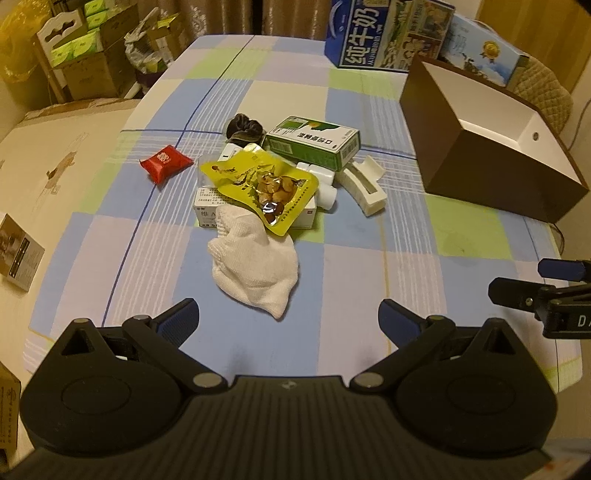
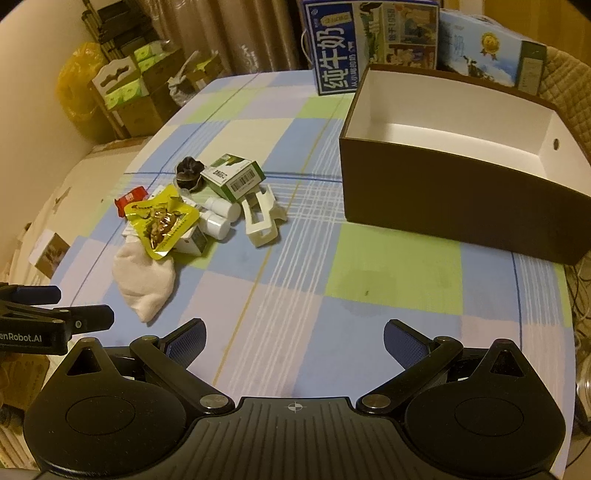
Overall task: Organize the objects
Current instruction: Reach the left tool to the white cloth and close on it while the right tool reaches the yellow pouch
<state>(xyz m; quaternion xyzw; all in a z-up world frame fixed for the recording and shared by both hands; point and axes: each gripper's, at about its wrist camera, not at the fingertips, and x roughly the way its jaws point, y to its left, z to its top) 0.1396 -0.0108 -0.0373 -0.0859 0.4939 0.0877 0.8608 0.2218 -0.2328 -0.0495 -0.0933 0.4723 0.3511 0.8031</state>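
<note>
A pile of small items lies mid-table: a white sock (image 1: pixel 255 262) (image 2: pixel 142 280), a yellow snack pouch (image 1: pixel 262 184) (image 2: pixel 159 225), a green medicine box (image 1: pixel 314 142) (image 2: pixel 234 177), a red candy packet (image 1: pixel 166 162) (image 2: pixel 131 199), white bottles (image 1: pixel 325 184) (image 2: pixel 218 218), a white hair claw (image 1: pixel 364 184) (image 2: pixel 260 218) and a dark scrunchie (image 1: pixel 243 127) (image 2: pixel 188 170). A brown box (image 1: pixel 491 162) (image 2: pixel 454 199) with a white inside stands at the right, with nothing in it. My left gripper (image 1: pixel 288 321) is open just short of the sock. My right gripper (image 2: pixel 293 341) is open over bare cloth.
A checked cloth (image 2: pixel 332 266) covers the table. Milk cartons (image 1: pixel 384 33) (image 2: pixel 369 40) stand at the far edge behind the brown box. Cardboard boxes (image 1: pixel 85 55) are stacked on the floor at the far left. A beige surface (image 1: pixel 55 173) with a small card box adjoins the table's left side.
</note>
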